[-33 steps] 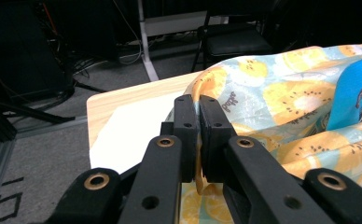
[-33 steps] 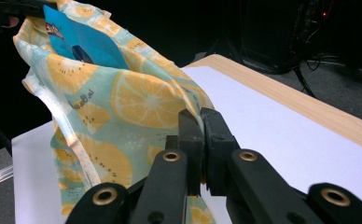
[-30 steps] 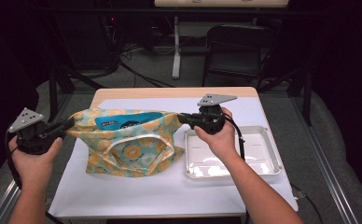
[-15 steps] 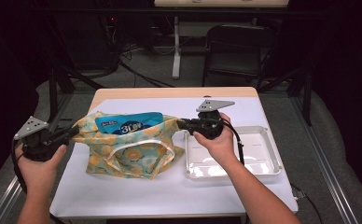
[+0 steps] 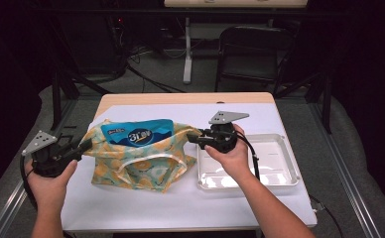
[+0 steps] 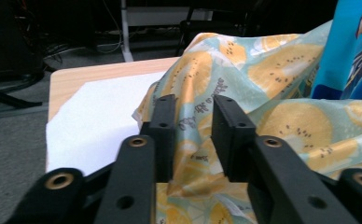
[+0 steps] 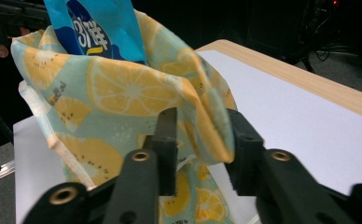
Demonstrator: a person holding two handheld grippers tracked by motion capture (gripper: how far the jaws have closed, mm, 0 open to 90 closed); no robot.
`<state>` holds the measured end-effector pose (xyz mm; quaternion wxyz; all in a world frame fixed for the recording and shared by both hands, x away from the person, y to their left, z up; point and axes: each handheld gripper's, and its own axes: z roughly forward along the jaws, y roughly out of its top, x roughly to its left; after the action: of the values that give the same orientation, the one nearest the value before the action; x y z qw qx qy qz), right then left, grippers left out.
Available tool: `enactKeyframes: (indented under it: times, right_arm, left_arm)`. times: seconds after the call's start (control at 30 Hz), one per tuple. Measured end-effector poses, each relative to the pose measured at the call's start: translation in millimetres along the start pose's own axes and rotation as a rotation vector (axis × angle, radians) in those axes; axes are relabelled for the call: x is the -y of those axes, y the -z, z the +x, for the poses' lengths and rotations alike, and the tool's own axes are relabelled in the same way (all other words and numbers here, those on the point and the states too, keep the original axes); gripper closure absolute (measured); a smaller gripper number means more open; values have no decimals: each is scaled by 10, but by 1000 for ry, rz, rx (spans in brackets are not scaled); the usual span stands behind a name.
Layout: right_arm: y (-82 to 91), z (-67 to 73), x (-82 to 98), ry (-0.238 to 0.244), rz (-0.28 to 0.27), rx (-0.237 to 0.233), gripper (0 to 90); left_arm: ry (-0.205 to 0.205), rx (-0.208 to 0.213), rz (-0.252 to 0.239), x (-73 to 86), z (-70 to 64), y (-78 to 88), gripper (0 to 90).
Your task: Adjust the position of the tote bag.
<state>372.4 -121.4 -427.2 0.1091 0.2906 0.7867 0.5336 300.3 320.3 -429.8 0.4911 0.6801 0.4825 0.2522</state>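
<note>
**Grippers let go of fruit-print bag as snack packet sits inside**

A cloth bag (image 5: 136,161) printed with lemon slices slumps on a white sheet (image 5: 180,203) at the centre of the table (image 5: 185,98), a blue snack packet (image 5: 137,133) poking from its mouth toward 12 o'clock. The left gripper (image 5: 84,147), at the bag's 9 o'clock, and the right gripper (image 5: 194,139), at its 3 o'clock, have both just been opening: each pair of jaws now stands parted, with a fold of the bag's rim still lying loosely between them rather than pinched. A clear plastic tray (image 5: 285,181) waits just beside the bag at 3 o'clock, under the person's right hand (image 5: 230,153).

The risk from here appears to be a snag. If either gripper pulls away before the cloth has fallen free of its jaws, it could drag the rim, tip the soft bag and spill the packet. The bag has no stiffness of its own, so it may also sag over the packet once unsupported.

Beyond the table at 12 o'clock the room is dark: a black chair (image 5: 252,52), a stand's white leg (image 5: 187,54), loose cables on grey carpet.
</note>
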Motion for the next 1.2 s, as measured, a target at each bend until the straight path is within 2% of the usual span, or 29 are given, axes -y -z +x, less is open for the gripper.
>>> enactKeyframes:
  times: [0.07, 0.3, 0.47, 0.63, 0.8, 1.07, 1.2]
  right_arm:
    - [-1, 16, 7, 12, -13, 19, 627]
    - [-4, 84, 40, 29, -44, 24, 519]
    - [5, 131, 54, 36, -70, 25, 502]
    - [63, 171, 87, 51, -114, 62, 492]
    - [103, 151, 103, 41, -119, 50, 487]
    - [224, 189, 105, 71, -135, 97, 487]
    - [264, 194, 112, 71, -118, 116, 505]
  left_arm:
    - [-7, -1, 7, 12, 0, -30, 627]
    - [-24, 6, 23, 22, -25, -62, 533]
    - [-4, 10, 11, 21, -27, -41, 515]
    - [15, 25, 4, 33, -17, -8, 510]
    - [32, 35, -8, 33, -27, 38, 499]
    - [14, 23, -7, 17, -84, 92, 474]
    - [20, 21, -13, 12, -78, 134, 467]
